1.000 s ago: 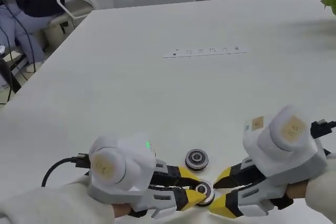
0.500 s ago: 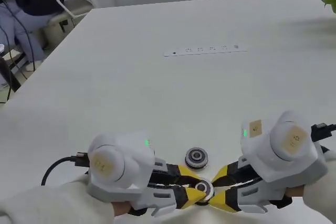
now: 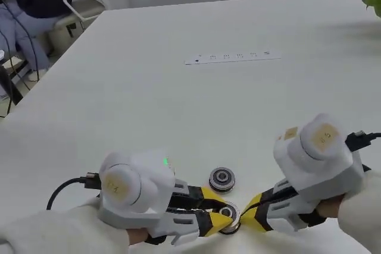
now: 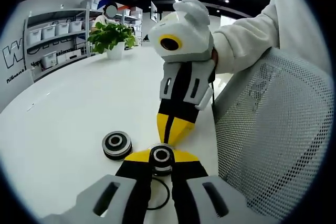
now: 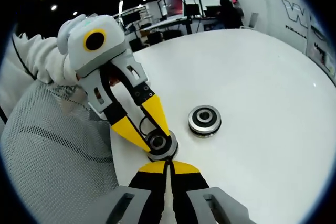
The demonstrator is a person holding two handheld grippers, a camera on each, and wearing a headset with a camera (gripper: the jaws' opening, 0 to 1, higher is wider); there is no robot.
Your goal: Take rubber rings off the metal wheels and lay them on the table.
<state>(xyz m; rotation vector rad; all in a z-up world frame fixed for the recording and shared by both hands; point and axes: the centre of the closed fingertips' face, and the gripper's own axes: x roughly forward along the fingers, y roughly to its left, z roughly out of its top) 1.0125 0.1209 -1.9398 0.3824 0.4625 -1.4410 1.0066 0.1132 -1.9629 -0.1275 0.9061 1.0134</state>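
A small metal wheel [image 4: 161,157] sits between the yellow tips of my left gripper [image 4: 161,162], which is shut on it just above the table; its outer rim looks bare metal. My right gripper [image 5: 168,167] is shut, with its tips against that wheel [image 5: 160,144] from the opposite side. In the head view the two grippers meet at the near table edge, left gripper [image 3: 221,215] and right gripper [image 3: 245,211]. A loose black rubber ring [image 4: 157,195] lies on the table under the left jaws. A second wheel [image 3: 222,178] with a black ring on it lies flat just beyond.
The white table [image 3: 196,105] stretches away with a flush socket strip [image 3: 232,57] in its middle. A mesh chair back [image 4: 268,129] stands close behind the near edge. A potted plant [image 4: 110,35] stands on the table's far right side.
The right gripper's jaws have closed and come in against the held wheel, and the right hand has rolled. The left gripper and the second wheel have stayed put.
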